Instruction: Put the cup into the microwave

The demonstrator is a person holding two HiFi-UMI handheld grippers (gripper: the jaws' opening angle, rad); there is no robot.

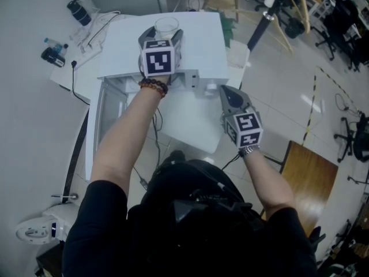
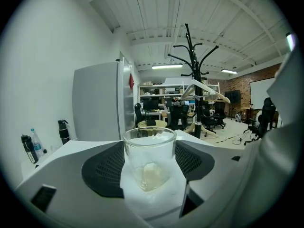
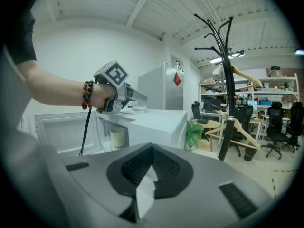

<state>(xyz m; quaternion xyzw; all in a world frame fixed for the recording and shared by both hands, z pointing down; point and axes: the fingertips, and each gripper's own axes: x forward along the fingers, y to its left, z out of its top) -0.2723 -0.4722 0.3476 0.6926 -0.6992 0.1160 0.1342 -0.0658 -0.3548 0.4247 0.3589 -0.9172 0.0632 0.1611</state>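
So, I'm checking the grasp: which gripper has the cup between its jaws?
The left gripper: the glass cup stands between its jaws on top of the microwave. The right gripper has its jaws together, empty.

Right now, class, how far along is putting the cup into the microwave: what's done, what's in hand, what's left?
Done: the microwave has its door open. In hand: the left gripper has its jaws closed on the glass cup, which sits on the microwave's top; the right gripper is shut and empty. Left: lift the cup and set it inside.
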